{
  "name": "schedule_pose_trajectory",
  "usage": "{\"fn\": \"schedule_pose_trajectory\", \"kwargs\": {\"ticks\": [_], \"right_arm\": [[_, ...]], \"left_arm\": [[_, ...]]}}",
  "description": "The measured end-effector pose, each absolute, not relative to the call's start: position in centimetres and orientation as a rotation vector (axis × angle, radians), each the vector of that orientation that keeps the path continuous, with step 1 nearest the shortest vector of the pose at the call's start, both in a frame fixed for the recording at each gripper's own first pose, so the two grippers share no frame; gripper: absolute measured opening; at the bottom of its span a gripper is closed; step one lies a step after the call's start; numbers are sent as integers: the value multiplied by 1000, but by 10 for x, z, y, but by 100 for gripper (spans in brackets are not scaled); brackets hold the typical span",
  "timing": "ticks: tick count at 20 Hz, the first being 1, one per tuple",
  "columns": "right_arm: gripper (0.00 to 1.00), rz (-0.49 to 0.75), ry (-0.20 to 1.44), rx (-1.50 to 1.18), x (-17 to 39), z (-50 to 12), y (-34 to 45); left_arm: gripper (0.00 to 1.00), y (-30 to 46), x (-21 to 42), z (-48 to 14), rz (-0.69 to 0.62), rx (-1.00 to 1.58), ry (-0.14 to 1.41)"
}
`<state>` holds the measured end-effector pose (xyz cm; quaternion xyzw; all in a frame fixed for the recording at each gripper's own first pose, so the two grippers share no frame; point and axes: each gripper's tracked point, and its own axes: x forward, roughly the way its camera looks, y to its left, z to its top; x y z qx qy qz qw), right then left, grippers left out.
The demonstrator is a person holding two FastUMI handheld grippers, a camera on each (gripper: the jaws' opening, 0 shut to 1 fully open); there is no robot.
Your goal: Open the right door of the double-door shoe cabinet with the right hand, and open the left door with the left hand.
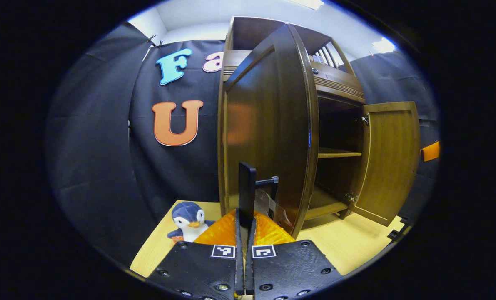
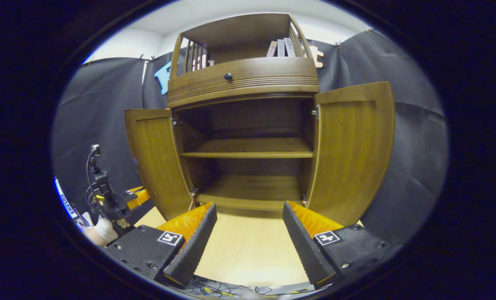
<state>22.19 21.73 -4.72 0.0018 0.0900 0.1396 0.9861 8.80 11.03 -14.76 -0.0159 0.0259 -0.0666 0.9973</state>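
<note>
The brown wooden shoe cabinet (image 2: 248, 83) stands on a light wood table, with both lower doors swung wide and its shelves (image 2: 248, 153) bare. In the left gripper view the left door (image 1: 272, 125) fills the middle, edge toward me, and my left gripper (image 1: 246, 223) is shut on its black bar handle (image 1: 247, 187). The right door (image 1: 391, 162) hangs open beyond it. In the right gripper view my right gripper (image 2: 250, 243) is open, low in front of the cabinet, touching nothing, with the left door (image 2: 156, 162) and right door (image 2: 352, 154) to either side. The left gripper (image 2: 118, 200) and a hand show by the left door.
A plush penguin (image 1: 189, 221) sits on the table (image 1: 347, 246) left of the cabinet. Above the doors is a drawer with a dark knob (image 2: 228, 76), and books (image 2: 281, 48) stand on the top shelf. Cables (image 2: 214, 289) lie at the table's near edge.
</note>
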Motion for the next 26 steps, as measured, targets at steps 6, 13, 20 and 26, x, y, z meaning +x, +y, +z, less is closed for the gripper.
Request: {"fn": "schedule_pose_trajectory", "kwargs": {"ticks": [6, 13, 20, 26], "right_arm": [[100, 303, 205, -3, 222, -52, 222], [100, 318, 228, -9, 221, -55, 225], [100, 336, 240, -18, 218, -55, 228], [100, 333, 248, -25, 216, -55, 224]], "left_arm": [[0, 156, 93, -146, -133, -58, 20], [0, 183, 102, -146, -230, -43, 35], [0, 195, 104, -147, -297, -71, 33], [4, 196, 98, -147, -306, 17, 52]]}}
